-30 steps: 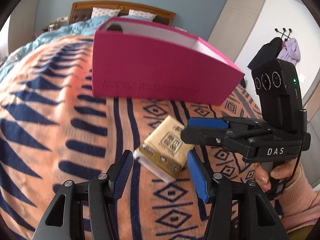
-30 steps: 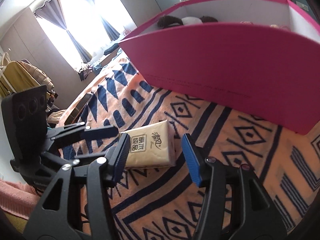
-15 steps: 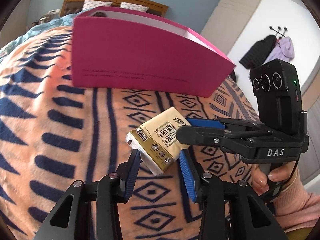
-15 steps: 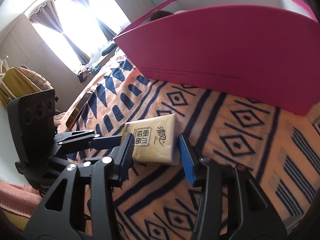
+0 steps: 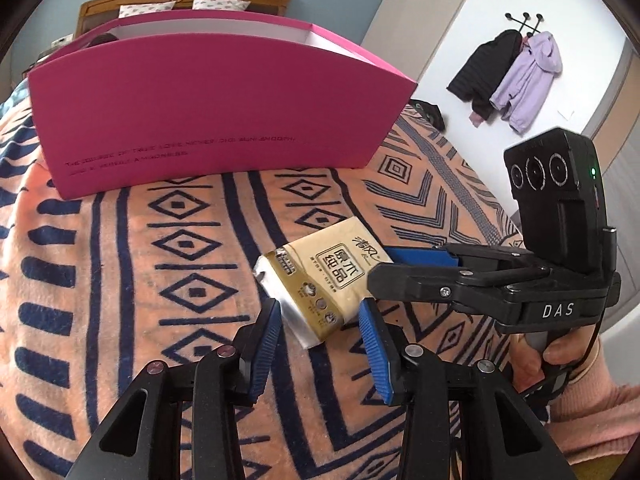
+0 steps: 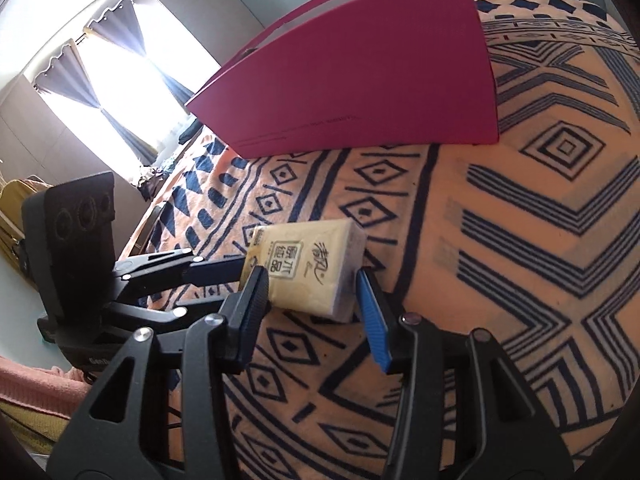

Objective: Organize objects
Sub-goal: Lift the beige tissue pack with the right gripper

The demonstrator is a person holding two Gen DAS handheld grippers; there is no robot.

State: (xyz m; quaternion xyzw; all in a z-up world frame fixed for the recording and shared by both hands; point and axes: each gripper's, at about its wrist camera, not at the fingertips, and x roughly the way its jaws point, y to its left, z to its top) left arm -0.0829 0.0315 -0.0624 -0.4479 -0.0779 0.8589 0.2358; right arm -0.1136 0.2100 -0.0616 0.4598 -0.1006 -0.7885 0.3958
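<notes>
Tissues (image 5: 326, 276) lie on the blanket (image 5: 120, 280) before the pink box (image 5: 216, 120), the likely goal. Left gripper (image 5: 320, 320) and right gripper (image 6: 310, 288) both clench the pack, from crossing sides, probably for a steady lift

A yellow tissue pack (image 5: 326, 276) lies on the patterned bed blanket (image 5: 160, 260), in front of the pink box (image 5: 216, 120). The left tongs (image 5: 324, 320) straddle the pack's near corner; the right tongs (image 5: 404, 268) clasp its right end.

Mounted on each wrist, angled down from opposite sides, close over the same small yellow plastic-wrapped tissue pack (image 5: 320, 276) (image 6: 310, 268).
</notes>
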